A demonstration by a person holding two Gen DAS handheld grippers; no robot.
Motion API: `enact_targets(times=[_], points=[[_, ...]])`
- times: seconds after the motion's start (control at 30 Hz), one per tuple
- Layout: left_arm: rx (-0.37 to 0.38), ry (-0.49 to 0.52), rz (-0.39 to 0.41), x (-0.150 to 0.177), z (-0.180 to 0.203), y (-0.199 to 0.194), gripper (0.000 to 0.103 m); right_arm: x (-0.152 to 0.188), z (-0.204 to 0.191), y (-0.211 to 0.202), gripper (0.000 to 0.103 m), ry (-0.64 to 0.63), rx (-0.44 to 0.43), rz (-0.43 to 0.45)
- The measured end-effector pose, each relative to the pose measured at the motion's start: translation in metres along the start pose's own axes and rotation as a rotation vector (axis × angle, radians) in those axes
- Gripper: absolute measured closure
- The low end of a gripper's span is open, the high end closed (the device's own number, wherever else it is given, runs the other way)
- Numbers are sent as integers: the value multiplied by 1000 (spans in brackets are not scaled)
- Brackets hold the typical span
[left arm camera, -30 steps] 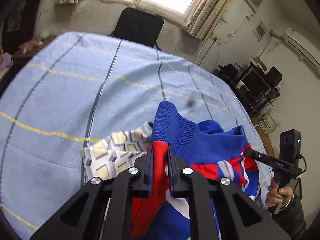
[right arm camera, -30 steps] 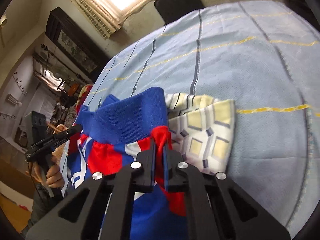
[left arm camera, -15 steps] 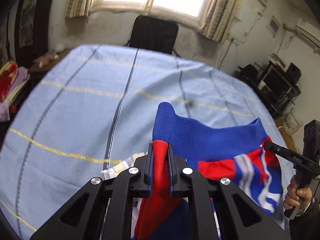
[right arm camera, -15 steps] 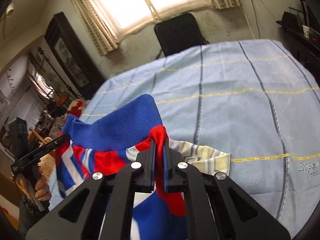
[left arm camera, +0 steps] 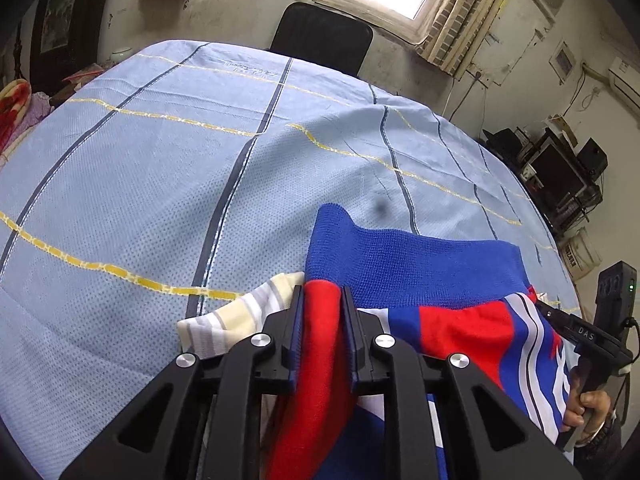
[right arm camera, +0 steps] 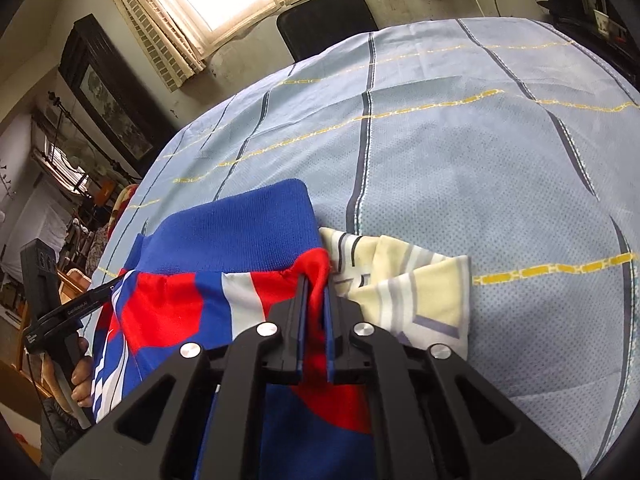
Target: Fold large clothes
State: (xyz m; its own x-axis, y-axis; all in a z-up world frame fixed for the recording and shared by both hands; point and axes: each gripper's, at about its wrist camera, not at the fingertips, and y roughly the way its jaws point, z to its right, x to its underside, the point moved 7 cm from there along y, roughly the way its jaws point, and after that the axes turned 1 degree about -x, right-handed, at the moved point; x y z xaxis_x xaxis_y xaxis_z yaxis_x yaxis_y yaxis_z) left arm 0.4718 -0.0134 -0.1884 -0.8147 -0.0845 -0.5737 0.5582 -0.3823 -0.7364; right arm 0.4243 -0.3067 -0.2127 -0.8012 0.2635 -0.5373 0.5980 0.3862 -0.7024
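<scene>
A red, blue and white jacket (left arm camera: 460, 320) with a blue knit hem (left arm camera: 400, 256) is held up over the blue bedsheet (left arm camera: 160, 184). My left gripper (left arm camera: 322, 296) is shut on one red corner of it. My right gripper (right arm camera: 314, 284) is shut on the other red corner (right arm camera: 316, 264). The hem (right arm camera: 240, 232) stretches between the two grippers. The other gripper shows at the edge of each view, the right one (left arm camera: 580, 334) in the left wrist view and the left one (right arm camera: 76, 306) in the right wrist view. The jacket's lower part is hidden behind my grippers.
A cream and grey patterned cloth (right arm camera: 408, 292) lies on the sheet under the jacket; it also shows in the left wrist view (left arm camera: 240, 312). A black chair (left arm camera: 320, 38) stands at the far edge below the window. Shelves with electronics (left arm camera: 560, 176) are at the right.
Both grippers have lowered and tilted towards the sheet with the jacket still held. The hem is spread wider between them. More of the patterned cloth shows.
</scene>
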Motion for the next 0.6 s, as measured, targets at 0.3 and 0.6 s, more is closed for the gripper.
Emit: enact_targets(times=[0.3,0.6], points=[[-15,14,113,-4,22,-64,64,-1,10,-17,89,66,1,-28],[47,172,111,10,114,-69,64,-5,-68,-66,83,21,-198,-10]])
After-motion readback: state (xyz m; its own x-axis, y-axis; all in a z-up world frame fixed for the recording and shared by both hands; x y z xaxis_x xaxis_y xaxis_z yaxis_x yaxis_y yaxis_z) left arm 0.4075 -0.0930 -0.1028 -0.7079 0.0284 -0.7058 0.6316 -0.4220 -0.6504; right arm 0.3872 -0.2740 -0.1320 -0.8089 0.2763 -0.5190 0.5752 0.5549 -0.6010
